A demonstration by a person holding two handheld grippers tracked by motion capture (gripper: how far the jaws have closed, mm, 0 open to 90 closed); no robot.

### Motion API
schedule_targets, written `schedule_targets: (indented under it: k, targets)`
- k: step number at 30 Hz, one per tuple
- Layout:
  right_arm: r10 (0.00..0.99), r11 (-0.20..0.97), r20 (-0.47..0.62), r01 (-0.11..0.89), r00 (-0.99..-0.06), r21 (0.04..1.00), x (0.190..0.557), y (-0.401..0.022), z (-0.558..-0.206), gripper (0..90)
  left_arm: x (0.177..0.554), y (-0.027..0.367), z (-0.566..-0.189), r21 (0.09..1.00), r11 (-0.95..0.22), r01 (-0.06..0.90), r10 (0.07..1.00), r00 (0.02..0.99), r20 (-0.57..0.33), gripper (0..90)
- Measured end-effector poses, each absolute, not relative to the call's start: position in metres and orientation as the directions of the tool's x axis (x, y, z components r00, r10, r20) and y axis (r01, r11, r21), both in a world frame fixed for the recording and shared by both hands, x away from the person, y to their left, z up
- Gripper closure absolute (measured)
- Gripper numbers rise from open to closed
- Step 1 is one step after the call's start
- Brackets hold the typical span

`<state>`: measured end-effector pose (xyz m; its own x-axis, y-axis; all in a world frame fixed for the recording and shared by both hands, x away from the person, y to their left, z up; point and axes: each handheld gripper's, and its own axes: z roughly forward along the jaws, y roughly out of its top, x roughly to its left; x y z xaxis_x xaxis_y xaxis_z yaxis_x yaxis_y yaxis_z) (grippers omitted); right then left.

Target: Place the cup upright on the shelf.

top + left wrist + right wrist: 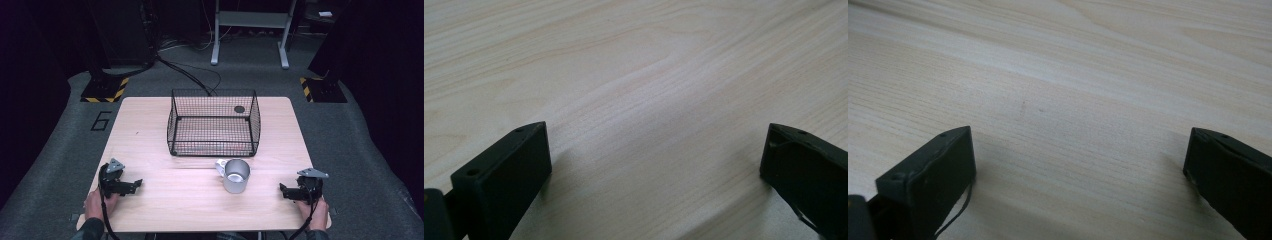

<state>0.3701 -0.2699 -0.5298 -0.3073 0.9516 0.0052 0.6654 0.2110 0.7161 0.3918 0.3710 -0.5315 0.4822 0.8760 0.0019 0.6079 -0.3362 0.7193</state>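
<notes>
With both grippers, left (136, 184) and right (283, 190), resting wide apart, nothing is grasped; next, probably reach the mug (236, 176) at the right gripper's ten o'clock.

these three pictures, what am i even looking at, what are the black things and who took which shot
A person sits at a wooden table, holding a hand-held claw in each hand. The top picture looks down from above: the left claw and the right claw rest near the table's front corners. Between them stands a metal mug, and behind it an empty black wire basket. The other two pictures come from cameras riding on each claw: left claw, right claw. Both are open, with bare wood between their jaws. Nothing is held.
</notes>
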Motion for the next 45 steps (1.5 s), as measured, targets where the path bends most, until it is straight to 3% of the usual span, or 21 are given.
schedule_targets:
  k: [10, 18, 23, 45]
  targets:
    - [0.95, 0.219, 0.0, 0.665, -0.313, 0.714, 0.371, -0.271, -0.53, 0.0, 0.4, 0.375, -0.533, 0.728, -0.307, 0.613, 0.895, 0.445, 0.004, 0.1]
    - [0.966, 0.188, -0.002, 0.693, -0.26, 0.697, 0.373, -0.272, -0.528, 0.0, 0.401, 0.376, -0.531, 0.718, -0.313, 0.622, 0.894, 0.448, 0.002, 0.1]
    - [0.965, 0.156, 0.045, 0.701, -0.259, 0.696, 0.37, -0.269, -0.524, 0.0, 0.401, 0.375, -0.531, 0.718, -0.313, 0.622, 0.895, 0.447, 0.002, 0.1]
    - [0.899, 0.266, 0.043, 0.622, -0.436, 0.736, 0.343, -0.205, -0.48, 0.0, 0.401, 0.375, -0.532, 0.724, -0.312, 0.616, 0.896, 0.445, 0.007, 0.1]
